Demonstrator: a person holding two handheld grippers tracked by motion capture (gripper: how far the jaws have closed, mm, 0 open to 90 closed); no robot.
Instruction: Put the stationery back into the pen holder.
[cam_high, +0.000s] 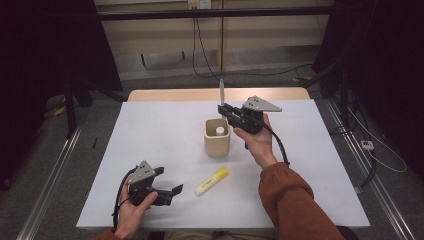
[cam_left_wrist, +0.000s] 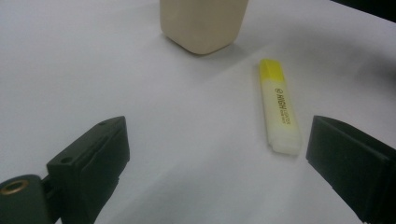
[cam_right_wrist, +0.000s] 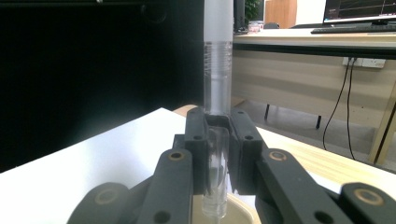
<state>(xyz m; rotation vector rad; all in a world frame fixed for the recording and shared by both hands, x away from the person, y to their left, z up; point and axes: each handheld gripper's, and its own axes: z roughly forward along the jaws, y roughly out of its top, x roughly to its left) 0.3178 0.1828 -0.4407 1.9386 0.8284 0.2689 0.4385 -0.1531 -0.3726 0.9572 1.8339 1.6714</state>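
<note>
Clear pen (cam_right_wrist: 218, 100) upright, clamped between right gripper (cam_right_wrist: 218, 135) fingers (cam_right_wrist: 196, 140) above beige cup (cam_high: 217, 137) | left gripper (cam_left_wrist: 215, 154) fingers released; highlighter (cam_left_wrist: 279, 107) print readable there

On the bench (cam_high: 150, 130) the cup (cam_high: 217, 141) stands mid-bench; the highlighter (cam_high: 211, 181) lies just near of it, the pen (cam_high: 221, 91) upright above its far side

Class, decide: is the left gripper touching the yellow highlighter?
Apart. The left gripper view shows the left gripper open, with bare white table between its jaw and the yellow highlighter.
</note>
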